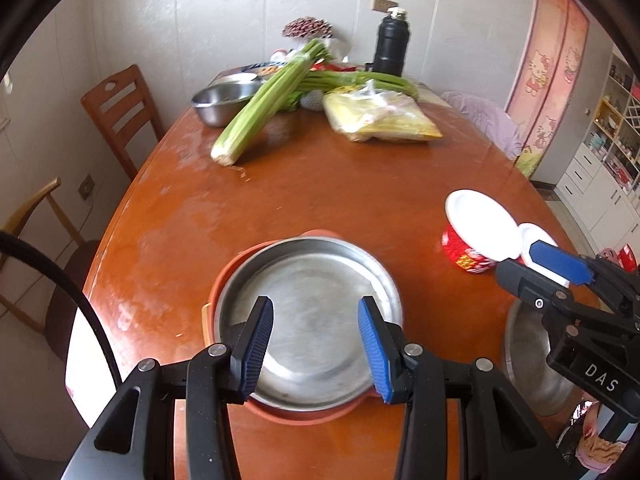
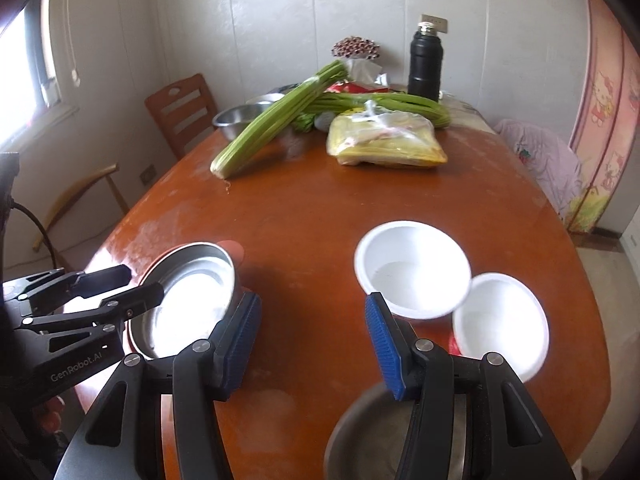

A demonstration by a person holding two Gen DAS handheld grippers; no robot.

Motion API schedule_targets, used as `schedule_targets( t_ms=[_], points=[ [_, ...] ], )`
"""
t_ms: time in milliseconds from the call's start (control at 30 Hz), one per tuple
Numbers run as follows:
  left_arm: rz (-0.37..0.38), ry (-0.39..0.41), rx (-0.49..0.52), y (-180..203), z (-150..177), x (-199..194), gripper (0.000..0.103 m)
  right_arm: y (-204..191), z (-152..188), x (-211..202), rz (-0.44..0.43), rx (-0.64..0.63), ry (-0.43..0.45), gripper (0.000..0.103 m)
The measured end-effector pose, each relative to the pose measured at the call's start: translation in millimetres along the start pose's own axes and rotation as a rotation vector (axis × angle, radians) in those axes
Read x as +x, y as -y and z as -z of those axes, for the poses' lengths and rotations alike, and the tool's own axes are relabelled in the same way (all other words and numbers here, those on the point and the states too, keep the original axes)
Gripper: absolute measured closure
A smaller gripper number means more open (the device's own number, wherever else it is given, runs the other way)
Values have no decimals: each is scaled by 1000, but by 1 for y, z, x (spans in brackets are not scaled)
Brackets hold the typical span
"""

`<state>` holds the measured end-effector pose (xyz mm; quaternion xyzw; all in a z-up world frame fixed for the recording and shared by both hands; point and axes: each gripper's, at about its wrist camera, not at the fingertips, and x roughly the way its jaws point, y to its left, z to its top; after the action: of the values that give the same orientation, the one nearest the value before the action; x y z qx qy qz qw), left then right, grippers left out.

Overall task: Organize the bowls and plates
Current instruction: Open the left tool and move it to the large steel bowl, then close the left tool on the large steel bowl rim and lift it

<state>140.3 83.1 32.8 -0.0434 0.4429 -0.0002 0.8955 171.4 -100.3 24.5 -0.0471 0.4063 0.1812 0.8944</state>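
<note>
Orange-brown dining table (image 2: 304, 216), celery and bags at the far end. My left gripper (image 1: 316, 344) hangs spread and empty over the steel plate (image 1: 308, 320), nested in an orange dish (image 1: 228, 276). My right gripper (image 2: 312, 340) gapes empty too; the white bowls (image 2: 412, 268) lie at one o'clock, nearer this hand.

Round steel plate (image 1: 308, 320) sits nested in an orange plastic plate (image 1: 256, 404), flat, near table edge below my left fingers. Two white-inside, red-walled bowls (image 2: 412, 268) (image 2: 500, 324) upright to the right, rims touching. Steel bowl (image 2: 360, 436) nearest me, partly hidden.
</note>
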Motion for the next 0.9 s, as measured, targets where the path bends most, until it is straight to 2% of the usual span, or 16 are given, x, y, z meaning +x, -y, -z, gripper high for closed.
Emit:
schedule_targets(
  t_ms=[333,600,900],
  points=[
    [35,32,84,63,-2,-13,59,50,12,-37,42,49,54,47],
    [59,52,145,108,-4,-18,54,80,22,-62,66,73,86,46],
    [78,46,188,146,2,-15,54,110,41,-75,91,94,75,46]
  ],
)
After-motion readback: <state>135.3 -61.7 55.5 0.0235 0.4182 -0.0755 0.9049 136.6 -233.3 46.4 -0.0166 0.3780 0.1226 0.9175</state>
